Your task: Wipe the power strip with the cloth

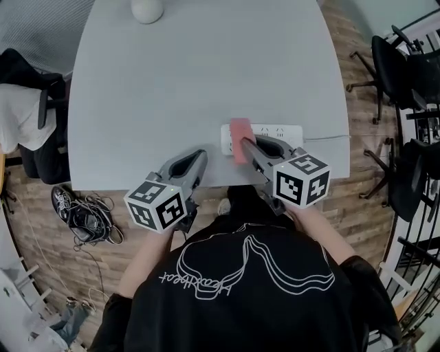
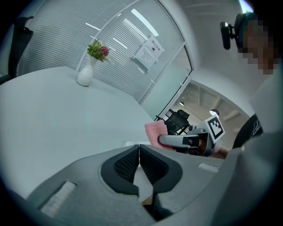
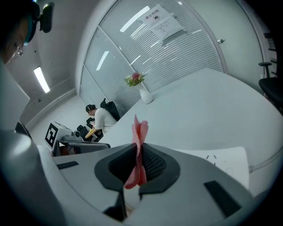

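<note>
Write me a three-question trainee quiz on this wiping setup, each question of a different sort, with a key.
1. True or false: the left gripper holds the cloth.
2. The power strip lies: A) on the table, towards the person's side; B) beside the vase; C) on the floor.
3. Fill in: the right gripper has its jaws shut on the pink ____.

Key: 1 false; 2 A; 3 cloth.

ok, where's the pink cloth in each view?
Head view: cloth mid-frame, over the power strip's left end, in the right tool.
Left gripper view: right of centre, past the left tool's tips.
Right gripper view: centre, pinched between the jaws.
Shared landmark: the white vase.
</note>
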Demonstrator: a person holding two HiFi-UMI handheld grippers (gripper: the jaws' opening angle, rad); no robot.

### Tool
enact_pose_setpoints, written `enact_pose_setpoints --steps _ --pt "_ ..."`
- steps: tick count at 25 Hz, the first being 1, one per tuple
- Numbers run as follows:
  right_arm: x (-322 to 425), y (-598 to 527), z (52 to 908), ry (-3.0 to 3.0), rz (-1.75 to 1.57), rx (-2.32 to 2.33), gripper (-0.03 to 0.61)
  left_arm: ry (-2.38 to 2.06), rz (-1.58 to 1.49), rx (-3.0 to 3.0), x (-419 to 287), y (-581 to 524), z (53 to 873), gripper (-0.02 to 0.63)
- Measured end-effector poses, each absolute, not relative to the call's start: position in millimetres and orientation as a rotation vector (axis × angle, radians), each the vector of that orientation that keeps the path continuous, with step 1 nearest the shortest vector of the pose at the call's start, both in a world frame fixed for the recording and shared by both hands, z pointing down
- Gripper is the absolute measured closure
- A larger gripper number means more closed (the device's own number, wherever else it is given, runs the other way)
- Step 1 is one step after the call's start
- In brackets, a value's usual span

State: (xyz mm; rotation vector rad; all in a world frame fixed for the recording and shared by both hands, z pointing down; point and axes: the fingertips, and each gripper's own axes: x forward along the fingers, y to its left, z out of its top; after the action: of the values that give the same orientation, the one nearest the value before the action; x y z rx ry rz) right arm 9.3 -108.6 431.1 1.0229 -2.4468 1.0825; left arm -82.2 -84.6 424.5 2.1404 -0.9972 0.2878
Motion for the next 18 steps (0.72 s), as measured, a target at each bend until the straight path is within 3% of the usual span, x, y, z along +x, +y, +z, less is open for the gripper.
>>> enact_pose_setpoints --steps 18 --pt "-26 -122 481 -2.319 1.115 0.979 0.543 -0.989 0.318 2.078 -98 -96 455 0.6"
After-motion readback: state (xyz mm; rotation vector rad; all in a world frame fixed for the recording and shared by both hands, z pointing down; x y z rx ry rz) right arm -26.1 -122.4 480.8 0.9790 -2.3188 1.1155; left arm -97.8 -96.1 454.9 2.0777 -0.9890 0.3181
